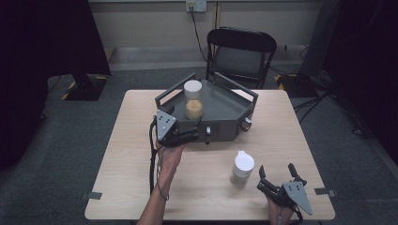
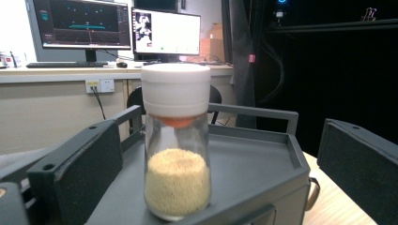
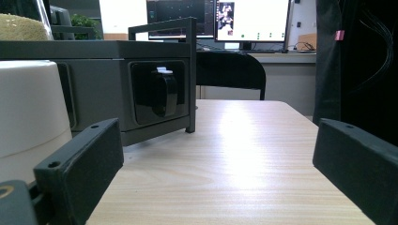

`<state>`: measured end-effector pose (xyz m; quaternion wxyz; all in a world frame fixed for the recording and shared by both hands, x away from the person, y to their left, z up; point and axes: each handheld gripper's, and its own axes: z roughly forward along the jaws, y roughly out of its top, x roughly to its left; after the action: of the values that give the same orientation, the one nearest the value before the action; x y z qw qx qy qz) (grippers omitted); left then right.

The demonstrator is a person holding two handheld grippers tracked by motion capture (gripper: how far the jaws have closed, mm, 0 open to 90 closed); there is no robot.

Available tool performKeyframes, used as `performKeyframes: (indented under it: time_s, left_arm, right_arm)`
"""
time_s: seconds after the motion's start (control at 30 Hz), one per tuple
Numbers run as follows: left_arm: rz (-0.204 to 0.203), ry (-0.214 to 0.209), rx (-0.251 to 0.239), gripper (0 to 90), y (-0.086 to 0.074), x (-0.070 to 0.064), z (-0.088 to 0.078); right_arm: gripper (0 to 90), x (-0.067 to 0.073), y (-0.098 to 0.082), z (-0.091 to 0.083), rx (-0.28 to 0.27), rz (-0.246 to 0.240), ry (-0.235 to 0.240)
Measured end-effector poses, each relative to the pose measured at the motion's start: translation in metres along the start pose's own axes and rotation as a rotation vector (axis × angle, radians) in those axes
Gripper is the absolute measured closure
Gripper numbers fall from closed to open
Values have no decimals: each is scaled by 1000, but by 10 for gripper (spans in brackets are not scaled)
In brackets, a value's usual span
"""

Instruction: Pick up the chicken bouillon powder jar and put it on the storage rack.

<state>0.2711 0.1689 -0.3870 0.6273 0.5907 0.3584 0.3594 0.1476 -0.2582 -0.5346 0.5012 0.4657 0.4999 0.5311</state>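
A grey tray [image 1: 224,130] stands at the back middle of the table. In it, near the front left, stands a clear jar [image 1: 193,100] with a white lid and yellow grains. My left gripper [image 1: 188,135] sits at the tray's front edge, open. In the left gripper view the jar [image 2: 176,154] stands upright between my wide-apart jaws, which do not touch it. A second white-lidded jar [image 1: 243,169] stands on the table at the front right. My right gripper [image 1: 277,170] is just right of it, open and holding nothing. That jar's lid [image 3: 28,112] shows at the left, beside the left jaw.
A black folding chair [image 1: 241,51] stands behind the table [image 1: 136,183]. The tray's side wall [image 3: 94,84] carries a black latch [image 3: 164,93]. Bare wood lies ahead of the right gripper. Monitors and a desk are far behind.
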Motion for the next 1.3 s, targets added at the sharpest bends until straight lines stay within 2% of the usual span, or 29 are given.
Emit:
performKeyframes:
  time_s: [0.2, 0.33, 0.57, 0.63, 0.87, 1.0, 1.3]
  left_arm:
    - [9, -12, -10, 0, -11, -7, -14]
    - [38, 0, -17, 0, -15, -13, -21]
    - [40, -2, -30, 0, -27, -17, -35]
    - [33, 15, -37, 0, -32, -20, -39]
    - [23, 31, -47, 0, -45, -24, -52]
    - [31, 47, -49, 0, -53, -25, -59]
    - [-2, 86, -50, 0, -73, -21, -71]
  right_arm:
    - [10, 0, 0, 0, -1, 0, -2]
    - [10, 0, 0, 0, 0, 1, -2]
    - [10, 0, 0, 0, 0, 0, -2]
    - [10, 0, 0, 0, 0, 0, -2]
    - [10, 0, 0, 0, 0, 1, -1]
    - [10, 0, 0, 0, 0, 1, 0]
    - [10, 0, 0, 0, 0, 0, -1]
